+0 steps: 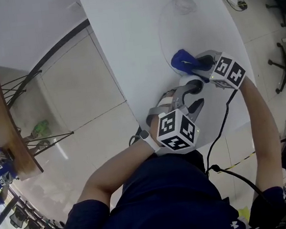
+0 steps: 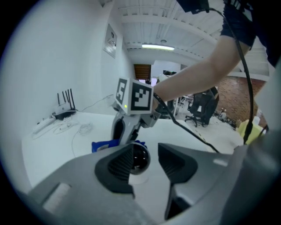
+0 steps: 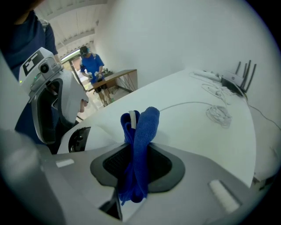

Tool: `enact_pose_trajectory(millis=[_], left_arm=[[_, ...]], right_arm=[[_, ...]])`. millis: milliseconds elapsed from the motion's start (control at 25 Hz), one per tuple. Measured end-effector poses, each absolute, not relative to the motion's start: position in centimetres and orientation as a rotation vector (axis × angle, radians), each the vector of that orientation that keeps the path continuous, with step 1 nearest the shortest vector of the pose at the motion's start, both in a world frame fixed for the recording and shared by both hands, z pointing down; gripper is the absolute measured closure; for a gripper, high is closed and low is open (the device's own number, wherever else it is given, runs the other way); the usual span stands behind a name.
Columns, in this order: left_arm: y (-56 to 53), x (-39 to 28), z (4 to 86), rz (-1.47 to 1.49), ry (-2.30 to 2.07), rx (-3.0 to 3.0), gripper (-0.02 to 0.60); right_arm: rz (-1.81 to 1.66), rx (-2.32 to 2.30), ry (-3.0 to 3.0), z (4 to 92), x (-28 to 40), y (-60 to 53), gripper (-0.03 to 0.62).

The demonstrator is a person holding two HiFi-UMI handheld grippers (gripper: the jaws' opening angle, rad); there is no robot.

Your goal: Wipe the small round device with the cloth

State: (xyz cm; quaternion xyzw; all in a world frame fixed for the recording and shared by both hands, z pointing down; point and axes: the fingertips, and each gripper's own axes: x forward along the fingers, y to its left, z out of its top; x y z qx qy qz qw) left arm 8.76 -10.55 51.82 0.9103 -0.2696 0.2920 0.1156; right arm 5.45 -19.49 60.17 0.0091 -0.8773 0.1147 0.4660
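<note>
The small round device (image 1: 193,85), a white puck with a glossy black dome, sits on the white table (image 1: 134,35) near its front edge. My left gripper (image 1: 192,94) straddles it. In the left gripper view the device (image 2: 140,157) rests against the left pad (image 2: 118,169), and a clear gap separates it from the right pad, so that left gripper (image 2: 147,160) is open. My right gripper (image 1: 199,65) hovers just beyond the device, shut on a folded blue cloth (image 1: 182,59). The cloth (image 3: 142,132) sticks up between its jaws (image 3: 138,162), with the device (image 3: 79,138) at lower left.
A router with antennas (image 3: 235,81) and coiled white cables (image 3: 217,114) lie at the table's far end. A black cord runs from the right gripper along the forearm (image 1: 221,128). A wooden side table (image 1: 6,127) and a person in blue (image 3: 92,63) are off to the left.
</note>
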Motion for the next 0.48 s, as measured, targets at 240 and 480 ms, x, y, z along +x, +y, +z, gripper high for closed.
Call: enact_pose_trajectory(millis=[240,480], left_arm=[[-12.1,7.8,52.7,0.899,-0.806,2.645,0.407],[-12.4,7.4,53.7,0.905,-0.829,2.613,0.442]], right_arm=[[0.625,0.417,-2.15,59.7,8.8,-19.6,0.479],[1.165,0.809,-2.131,59.7,12.5,-16.6,0.479]])
